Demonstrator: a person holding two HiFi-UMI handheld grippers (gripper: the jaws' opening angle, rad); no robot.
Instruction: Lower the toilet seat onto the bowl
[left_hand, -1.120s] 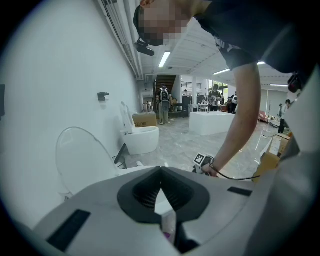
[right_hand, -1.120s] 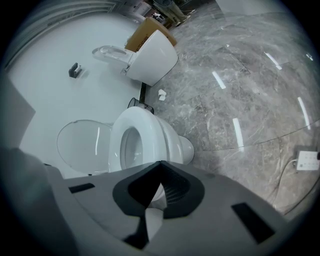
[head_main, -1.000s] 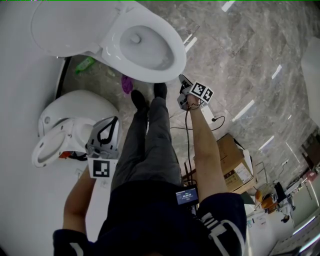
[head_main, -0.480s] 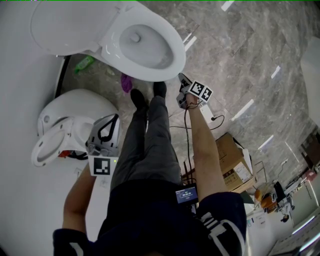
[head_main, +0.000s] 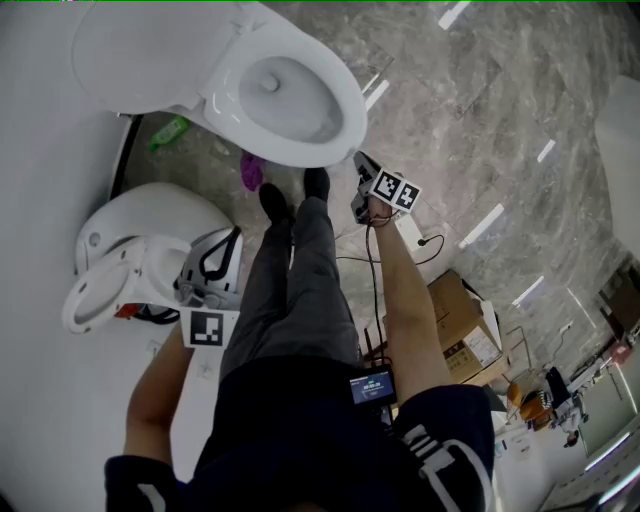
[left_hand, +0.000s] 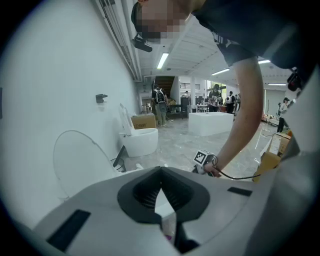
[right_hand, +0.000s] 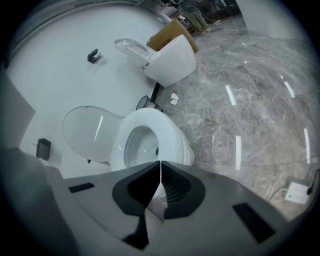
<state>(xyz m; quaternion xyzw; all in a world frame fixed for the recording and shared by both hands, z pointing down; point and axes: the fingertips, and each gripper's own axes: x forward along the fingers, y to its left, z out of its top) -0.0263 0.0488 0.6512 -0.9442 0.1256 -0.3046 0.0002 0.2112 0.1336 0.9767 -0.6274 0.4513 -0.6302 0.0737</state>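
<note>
Toilet bowl (right_hand: 174, 135): white, glazed, glossy. It is an egg-shaped oval with a broad rounded rim. The inside is a smooth well that narrows to a round drain hollow.

Toilet seat (right_hand: 90, 132): raised, standing behind the bowl's back edge against the flat white wall (right_hand: 60, 75). It reads as one thin, flat oval panel, and seat and lid cannot be told apart. The hinge end is low at the bowl's back, the long axis runs up the wall, and the face is turned out over the bowl.

The bowl's own long axis runs from the wall out toward the person's black shoes (head_main: 318, 182), which are just beside its front.

Floor (right_hand: 250, 100) around the bowl: grey veined stone, polished, streaked with light.

Right gripper (right_hand: 160, 165): near the bowl's front. Its ribbed black jaws are pressed together with nothing between them.

Left gripper (left_hand: 161, 171): well apart from the bowl. Its jaw tips meet and it is empty.

Cardboard box (head_main: 462, 320): well apart from the bowl, contents unreadable.
</note>
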